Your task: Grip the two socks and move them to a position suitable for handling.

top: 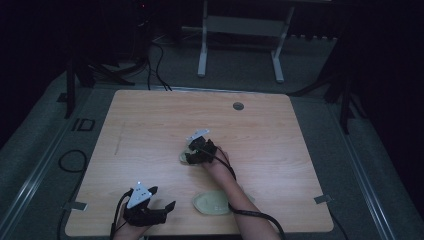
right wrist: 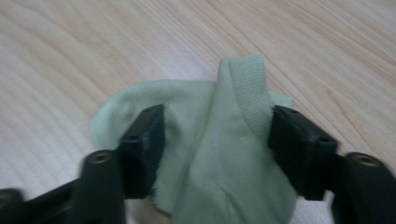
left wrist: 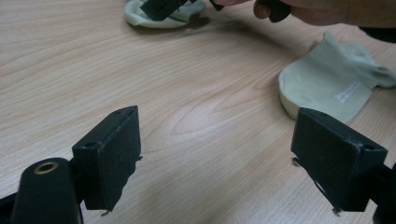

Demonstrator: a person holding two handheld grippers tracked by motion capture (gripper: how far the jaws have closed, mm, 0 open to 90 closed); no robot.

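Observation:
Two pale green socks lie on the wooden table [top: 150,125]. One sock [top: 184,156] sits bunched at the table's middle, under my right gripper [top: 194,154]. In the right gripper view that sock [right wrist: 210,154] rises in a fold between the jaws of the right gripper [right wrist: 217,121], which stand partly open on either side of it and touch the cloth. The other sock [top: 212,202] lies flat near the front edge, beside the person's right forearm. My left gripper [top: 162,197] rests at the front left, wide open and empty [left wrist: 215,140], with that flat sock [left wrist: 327,88] to its right.
A round grommet hole [top: 238,106] sits near the table's far edge. Cables [top: 72,160] trail on the floor at the left. A white table frame [top: 240,30] stands behind, in a dark room.

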